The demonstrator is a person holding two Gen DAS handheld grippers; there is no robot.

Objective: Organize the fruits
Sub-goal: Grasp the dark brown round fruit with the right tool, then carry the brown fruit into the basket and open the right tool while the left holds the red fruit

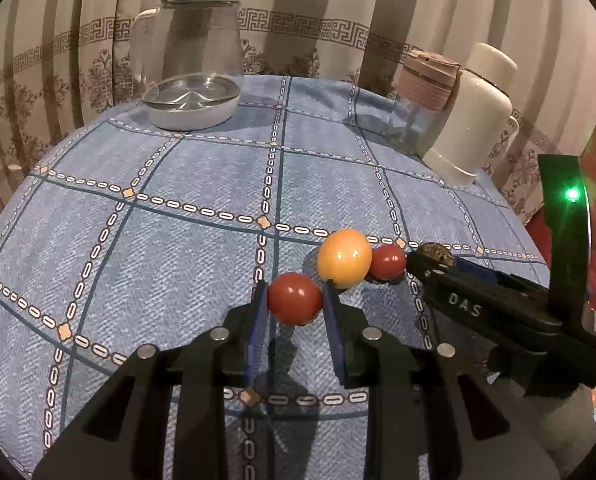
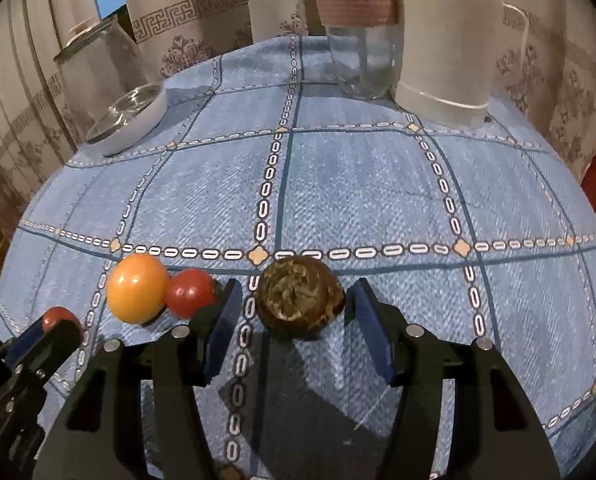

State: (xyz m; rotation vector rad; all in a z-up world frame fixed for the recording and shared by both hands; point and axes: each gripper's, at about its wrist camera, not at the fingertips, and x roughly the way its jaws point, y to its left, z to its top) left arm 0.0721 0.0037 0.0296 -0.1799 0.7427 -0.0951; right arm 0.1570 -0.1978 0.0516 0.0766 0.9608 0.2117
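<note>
My left gripper point(image 1: 295, 300) is shut on a red round fruit point(image 1: 294, 298), its blue pads touching both sides just above the blue checked cloth. Behind it to the right lie an orange fruit point(image 1: 344, 257) and a smaller red fruit point(image 1: 387, 261), touching each other. My right gripper point(image 2: 294, 300) is open around a brown wrinkled fruit point(image 2: 300, 296) that rests on the cloth, with a gap at each pad. In the right wrist view the orange fruit point(image 2: 137, 288) and small red fruit point(image 2: 190, 292) lie just left of its left pad. The left gripper's fruit point(image 2: 58, 317) shows at far left.
A glass kettle point(image 1: 194, 60) on a white base stands at the back left. A glass jar with a pink lid point(image 1: 422, 92) and a white jug point(image 1: 474, 112) stand at the back right. Patterned curtains hang behind the table point(image 1: 178, 220).
</note>
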